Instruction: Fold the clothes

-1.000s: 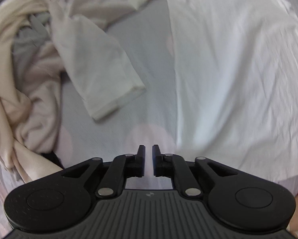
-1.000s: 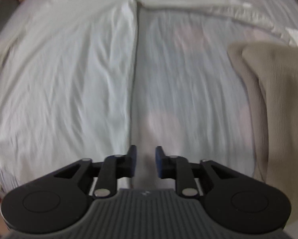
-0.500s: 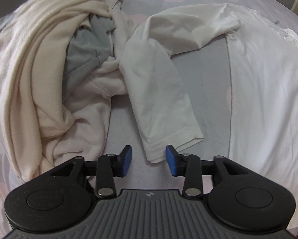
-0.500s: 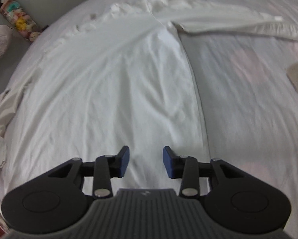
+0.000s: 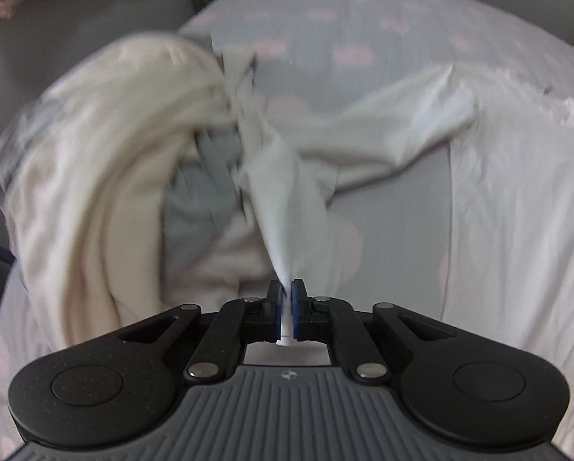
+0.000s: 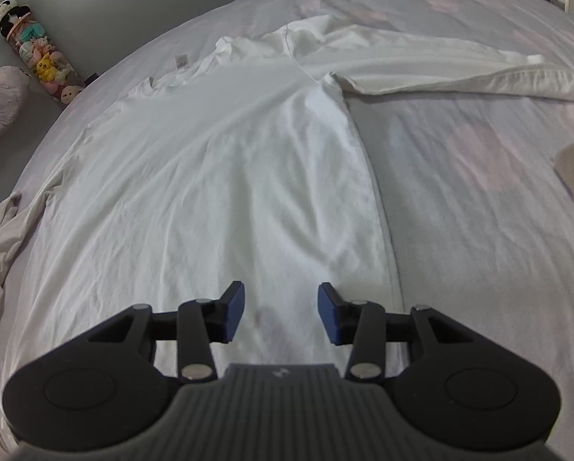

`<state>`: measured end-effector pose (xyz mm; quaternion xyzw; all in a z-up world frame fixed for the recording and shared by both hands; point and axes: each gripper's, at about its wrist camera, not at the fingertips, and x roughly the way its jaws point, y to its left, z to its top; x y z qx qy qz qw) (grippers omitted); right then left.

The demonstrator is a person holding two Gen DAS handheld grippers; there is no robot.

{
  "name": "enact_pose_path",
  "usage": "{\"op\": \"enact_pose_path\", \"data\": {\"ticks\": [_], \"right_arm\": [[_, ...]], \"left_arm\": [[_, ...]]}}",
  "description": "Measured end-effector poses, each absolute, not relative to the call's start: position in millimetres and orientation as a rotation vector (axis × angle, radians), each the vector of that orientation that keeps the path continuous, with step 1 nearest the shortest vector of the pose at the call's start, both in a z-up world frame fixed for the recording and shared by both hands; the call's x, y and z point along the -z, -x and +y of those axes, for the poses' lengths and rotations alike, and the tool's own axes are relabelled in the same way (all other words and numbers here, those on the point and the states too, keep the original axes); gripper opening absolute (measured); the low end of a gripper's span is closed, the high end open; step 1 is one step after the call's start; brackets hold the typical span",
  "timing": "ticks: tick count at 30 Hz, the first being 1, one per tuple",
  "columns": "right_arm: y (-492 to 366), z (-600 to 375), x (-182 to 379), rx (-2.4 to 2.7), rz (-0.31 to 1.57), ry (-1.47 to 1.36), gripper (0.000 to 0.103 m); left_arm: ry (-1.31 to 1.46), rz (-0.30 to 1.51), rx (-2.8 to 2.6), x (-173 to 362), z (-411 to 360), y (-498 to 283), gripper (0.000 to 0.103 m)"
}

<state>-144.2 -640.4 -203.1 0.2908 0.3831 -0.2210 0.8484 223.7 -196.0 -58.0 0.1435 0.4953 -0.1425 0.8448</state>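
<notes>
Underneath everything we see a bed (image 6: 478, 192) in pale sheeting with faint pink spots, and our white long-sleeved shirt (image 6: 229, 176) lies spread flat across most of it, its right sleeve (image 6: 459, 73) stretched out sideways. Beside it, on the left, sits a heap of cream and grey clothes (image 5: 95, 176). We judge the shirt light, thin and limp: it will sag and crease wherever it is lifted, so hems, cuffs and side seams are the sound places to pinch. Our left gripper (image 5: 286, 303) is clamped on the cuff end of the left sleeve (image 5: 287, 192), which drapes from it in a taut cone. Our right gripper (image 6: 281, 315) hovers over the shirt's lower body, jaws opening, nothing between them.
</notes>
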Motion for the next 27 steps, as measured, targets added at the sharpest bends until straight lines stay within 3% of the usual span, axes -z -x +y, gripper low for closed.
{"op": "enact_pose_path", "data": {"ticks": [3,12,18,27], "right_arm": [[144.3,-640.7,202.1,0.458,0.793,-0.616,0.053],[147.7,-645.8,204.3,0.438,0.752,-0.642,0.053],[146.6,-650.1,208.2,0.422,0.737,-0.670,0.053],[152.2,-657.6,204.7,0.513,0.665,-0.649,0.053]], "left_arm": [[-0.306,0.962,0.308,13.0,-203.7,-230.9,0.003],[-0.352,0.741,0.309,-115.5,-264.9,-261.7,0.001],[-0.242,0.627,0.357,-197.8,-323.8,-277.0,0.001],[-0.204,0.626,0.698,-232.8,-476.6,-239.0,0.000]]}}
